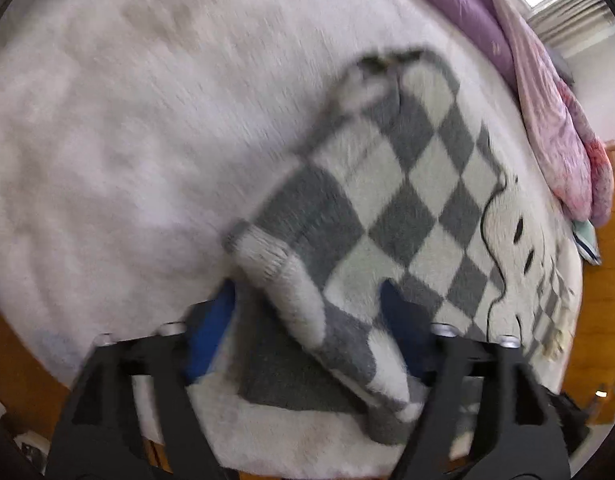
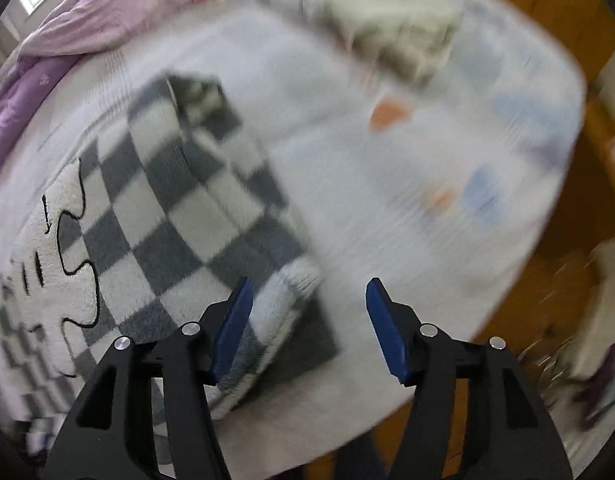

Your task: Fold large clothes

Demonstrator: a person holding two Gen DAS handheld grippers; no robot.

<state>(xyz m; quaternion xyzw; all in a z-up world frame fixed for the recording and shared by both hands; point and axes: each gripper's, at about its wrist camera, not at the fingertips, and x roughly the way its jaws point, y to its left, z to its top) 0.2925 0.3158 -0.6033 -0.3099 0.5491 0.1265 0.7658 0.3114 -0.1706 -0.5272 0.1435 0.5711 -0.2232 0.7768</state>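
Observation:
A grey-and-white checkered fleece garment [image 1: 403, 208] with a cartoon face lies on a white fleece bed cover [image 1: 127, 140]. One sleeve is folded across its body. My left gripper [image 1: 307, 320] is open, its blue pads on either side of the sleeve's ribbed cuff [image 1: 263, 252], above it. In the right wrist view the garment [image 2: 147, 220] lies left of centre. My right gripper [image 2: 309, 320] is open and empty above the other sleeve's cuff [image 2: 295, 280]. Both views are motion-blurred.
A purple and pink quilt [image 1: 547, 120] is bunched along the far side of the bed, also in the right wrist view [image 2: 87, 12]. A crumpled cloth [image 2: 395, 28] lies at the far end of the cover. Wooden floor [image 2: 547, 280] lies past the bed's edge.

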